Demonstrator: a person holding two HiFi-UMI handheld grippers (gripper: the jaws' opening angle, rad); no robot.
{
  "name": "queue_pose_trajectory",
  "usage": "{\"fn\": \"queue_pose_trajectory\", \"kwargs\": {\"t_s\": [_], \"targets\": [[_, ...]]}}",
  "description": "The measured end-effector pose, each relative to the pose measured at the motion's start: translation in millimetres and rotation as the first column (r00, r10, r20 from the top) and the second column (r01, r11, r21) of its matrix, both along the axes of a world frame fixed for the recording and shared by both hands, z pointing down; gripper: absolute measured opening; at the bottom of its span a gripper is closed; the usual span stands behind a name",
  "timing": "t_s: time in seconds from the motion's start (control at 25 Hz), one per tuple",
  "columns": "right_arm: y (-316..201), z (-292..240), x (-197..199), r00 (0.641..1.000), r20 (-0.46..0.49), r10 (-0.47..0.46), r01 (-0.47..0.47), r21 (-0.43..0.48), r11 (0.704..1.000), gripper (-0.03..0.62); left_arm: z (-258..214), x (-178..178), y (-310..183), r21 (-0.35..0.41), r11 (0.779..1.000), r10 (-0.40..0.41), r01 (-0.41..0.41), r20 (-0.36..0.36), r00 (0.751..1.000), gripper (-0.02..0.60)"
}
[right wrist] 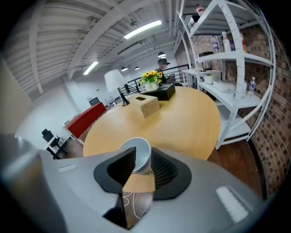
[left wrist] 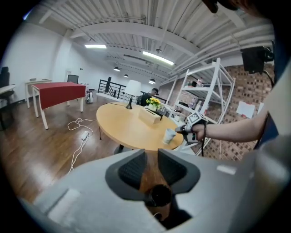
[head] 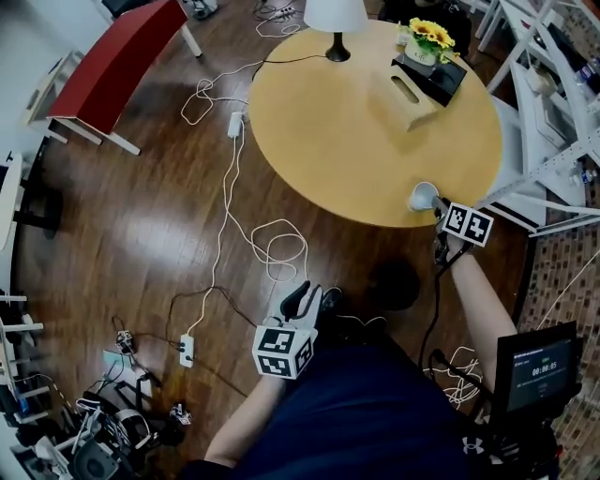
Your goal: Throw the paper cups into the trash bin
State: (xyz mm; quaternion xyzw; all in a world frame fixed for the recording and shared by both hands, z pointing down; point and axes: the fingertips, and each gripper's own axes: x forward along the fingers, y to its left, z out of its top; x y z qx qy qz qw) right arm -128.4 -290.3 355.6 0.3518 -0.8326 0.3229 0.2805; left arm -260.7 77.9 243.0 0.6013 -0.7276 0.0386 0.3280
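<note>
A white paper cup [head: 423, 195] stands at the near edge of the round wooden table [head: 356, 131]. My right gripper [head: 434, 210] is at that edge, open, and the cup [right wrist: 138, 154] sits between its jaws with the pads close to its sides. The left gripper view shows the cup [left wrist: 169, 135] upright beside that gripper. My left gripper [head: 307, 292] hovers low over the floor in front of me, its jaws [left wrist: 152, 157] a narrow gap apart and empty. A dark round bin-like shape [head: 394, 284] sits on the floor below the table edge.
On the table are a lamp [head: 336, 19], a tissue box [head: 411, 94] and flowers [head: 427, 39] on a black tray. White cables [head: 267, 248] and a power strip [head: 186, 351] lie on the wood floor. A white shelf rack [head: 562, 103] is right, a red table [head: 117, 61] left.
</note>
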Motion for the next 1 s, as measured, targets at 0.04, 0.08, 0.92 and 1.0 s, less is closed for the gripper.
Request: {"fn": "queue_pose_trajectory", "kwargs": {"t_s": [0.04, 0.08, 0.92, 1.0], "targets": [[-2, 8, -3, 1.0, -0.001, 0.017, -0.017, -0.039, 0.999, 0.11, -1, -2, 2, 0.001, 1.0, -0.004, 0.004, 0.0, 1.0, 0.091], [-2, 16, -6, 0.999, -0.006, 0.032, -0.032, -0.079, 0.996, 0.112, -1, -4, 4, 0.001, 1.0, -0.007, 0.007, 0.001, 1.0, 0.091], [78, -16, 100, 0.983, 0.015, 0.184, -0.183, -0.021, 0.983, 0.035, 8, 38, -98, 0.031, 0.883, 0.465, -0.469, 0.082, 0.882, 0.08], [102, -23, 104, 0.981, 0.01, 0.192, -0.192, 0.018, 0.981, 0.035, 20, 48, -106, 0.026, 0.847, 0.529, -0.531, 0.072, 0.846, 0.073]]}}
